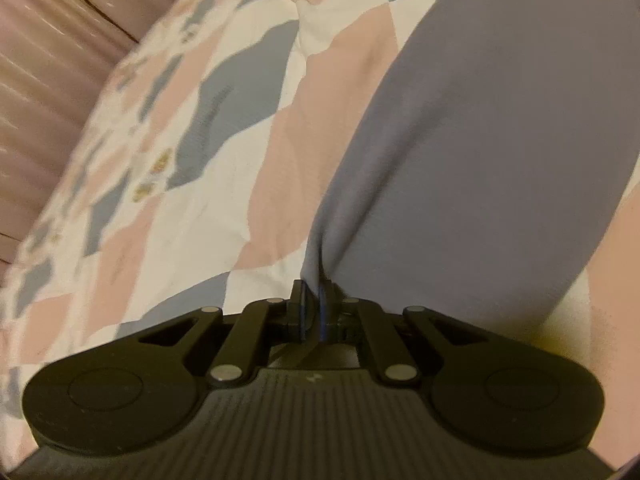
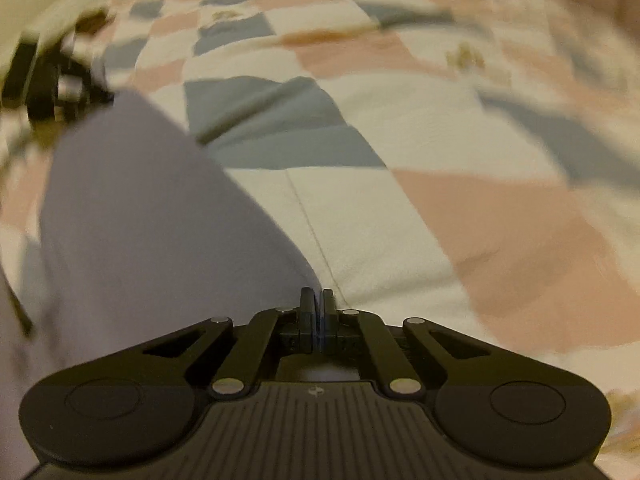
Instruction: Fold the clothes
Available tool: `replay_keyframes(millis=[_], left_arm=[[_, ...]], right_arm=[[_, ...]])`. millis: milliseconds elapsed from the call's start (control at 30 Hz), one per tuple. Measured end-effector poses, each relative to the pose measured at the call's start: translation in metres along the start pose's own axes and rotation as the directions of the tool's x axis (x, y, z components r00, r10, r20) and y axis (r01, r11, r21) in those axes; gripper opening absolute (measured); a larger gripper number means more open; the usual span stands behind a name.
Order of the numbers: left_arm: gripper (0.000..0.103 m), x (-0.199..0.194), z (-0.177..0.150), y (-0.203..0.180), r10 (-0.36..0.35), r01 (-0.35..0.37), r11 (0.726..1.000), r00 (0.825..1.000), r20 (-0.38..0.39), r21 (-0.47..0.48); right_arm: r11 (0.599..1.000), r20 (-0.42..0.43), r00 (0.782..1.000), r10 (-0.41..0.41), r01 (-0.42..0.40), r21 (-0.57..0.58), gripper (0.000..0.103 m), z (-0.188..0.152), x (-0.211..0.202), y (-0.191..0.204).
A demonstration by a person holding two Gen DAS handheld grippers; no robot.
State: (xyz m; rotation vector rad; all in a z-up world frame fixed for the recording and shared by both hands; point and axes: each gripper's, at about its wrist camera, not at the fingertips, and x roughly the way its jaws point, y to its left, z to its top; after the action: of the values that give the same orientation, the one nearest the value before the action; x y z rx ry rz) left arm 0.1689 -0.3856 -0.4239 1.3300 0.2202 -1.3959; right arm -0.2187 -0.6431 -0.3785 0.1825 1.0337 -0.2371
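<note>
Left wrist view: the left gripper (image 1: 319, 292) points forward and down over a bed, its two black fingers drawn together and pinching a gathered corner of a lavender-grey garment (image 1: 500, 140). From the pinch the cloth fans out ahead and to the right, filling most of the right half of the view and lying over a checked bedcover (image 1: 192, 184) of pink, grey-blue and white patches. Small yellowish motifs on the white patches are too blurred to identify. A ribbed pinkish surface (image 1: 48, 80) at upper left is cut off by the frame edge, and what it is cannot be told. Right wrist view: the right gripper (image 2: 318, 308) is held low and nearly level above the bedcover (image 2: 420, 220), jaws closed to a thin slit with an edge of the garment (image 2: 140, 220) caught between them. The cloth runs from the pinch to the left and away, toward a dark, motion-blurred device at upper left that appears to be the left gripper (image 2: 60, 88); its fingers cannot be made out from here. A stitched seam in the cover runs from the fingertips into the distance. A small pale emblem on the ribbed gripper body is visible in both views but not legible; no readable writing appears. Outer regions of the right view are smeared.
</note>
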Motion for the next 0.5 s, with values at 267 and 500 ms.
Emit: replay_keyframes(millis=[267, 500], left_arm=[[0.004, -0.114, -0.017, -0.042, 0.334, -0.328, 0.942, 0.937, 0.101, -0.071], [0.004, -0.276, -0.068, -0.147, 0.405, -0.369, 0.902, 0.903, 0.142, -0.223]], right_arm=[[0.882, 0.384, 0.856, -0.347, 0.437, -0.177, 0.000, -0.065, -0.106, 0.123], [0.842, 0.462, 0.817, -0.346, 0.488, -0.231, 0.000, -0.190, -0.177, 0.251]])
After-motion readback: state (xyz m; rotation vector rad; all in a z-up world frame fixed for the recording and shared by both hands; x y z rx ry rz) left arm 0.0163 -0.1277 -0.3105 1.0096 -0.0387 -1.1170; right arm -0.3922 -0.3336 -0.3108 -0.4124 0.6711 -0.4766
